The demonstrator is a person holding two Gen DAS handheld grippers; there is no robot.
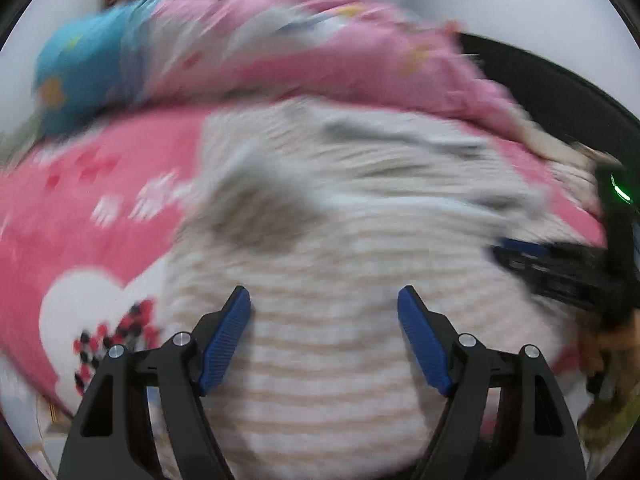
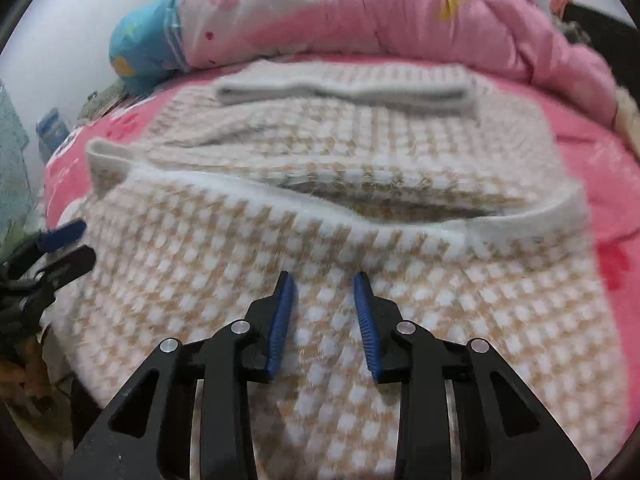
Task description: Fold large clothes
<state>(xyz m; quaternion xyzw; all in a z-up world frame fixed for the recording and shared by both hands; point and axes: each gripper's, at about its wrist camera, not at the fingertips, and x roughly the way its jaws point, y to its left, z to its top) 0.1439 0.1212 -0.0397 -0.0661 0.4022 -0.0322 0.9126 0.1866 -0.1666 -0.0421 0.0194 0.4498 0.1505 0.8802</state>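
Right wrist view, item one: sweater (image 2: 320, 280), knitted, fuzzy surface, small check of beige and white all over. It lies spread flat on a pink bedsheet (image 2: 616, 184) and fills most of the near and middle ground. A plain white ribbed band (image 2: 520, 220) runs across it from left to right, lifted slightly so that a dark gap shows beneath it on the right. On the far part lies a folded section of the same knit, edged with a grey-white ribbed strip (image 2: 344, 94). The band's left end turns up in a short white corner.

Item two: right gripper (image 2: 325, 308), black frame, blue ribbed pads, set narrow with a clear gap between them; the checked knit shows through the gap and nothing is pinched.

Item three: left gripper (image 1: 324, 320), same build, pads wide apart, empty, over the near part of the sweater (image 1: 328, 360); this view is heavily blurred, so the knit reads as pale stripes. It shows again at the left edge of the right wrist view.

Item four: pink quilt (image 2: 400, 12), bunched along the far side, beyond the sweater.

Item five: blue cushion or bedding (image 2: 140, 48), far left, beside the quilt.
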